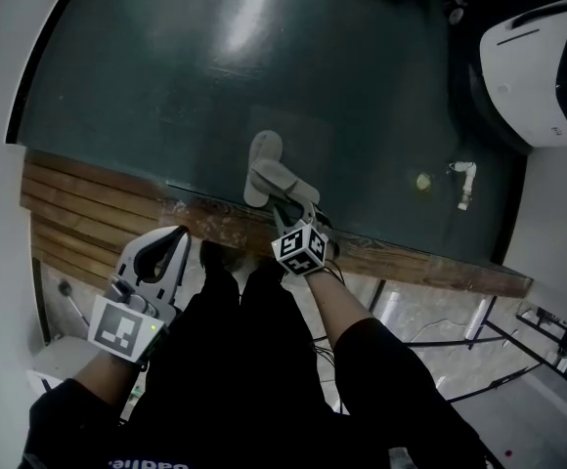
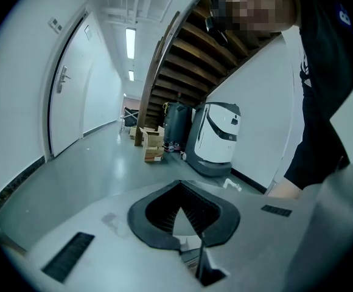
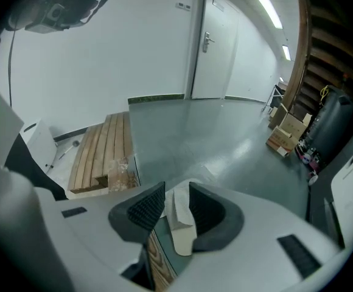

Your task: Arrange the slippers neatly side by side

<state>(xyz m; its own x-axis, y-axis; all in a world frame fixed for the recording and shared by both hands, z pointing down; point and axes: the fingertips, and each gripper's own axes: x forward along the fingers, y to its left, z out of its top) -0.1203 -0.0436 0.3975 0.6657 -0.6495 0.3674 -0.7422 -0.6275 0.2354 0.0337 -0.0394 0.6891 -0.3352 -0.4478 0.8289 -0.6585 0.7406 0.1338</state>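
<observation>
In the head view, our right gripper (image 1: 298, 203) reaches just past the wooden edge (image 1: 411, 257) with one slipper (image 1: 285, 178) at its jaws. The other slipper (image 1: 263, 154) lies just beside it on the far side. Dark floor (image 1: 264, 57) spreads wide beyond the jaws, and a white machine (image 1: 543, 66) stands well off to the right. Our left gripper (image 1: 176, 234) hangs over the wooden boards (image 1: 78, 213), apart from both slippers. In the left gripper view, its jaws meet at the tips with nothing between them, facing bare floor. In the right gripper view, the jaws stand partly apart, pads pressed on the pale slipper (image 3: 178, 215) between them, with the wooden edge beneath and open floor ahead.
</observation>
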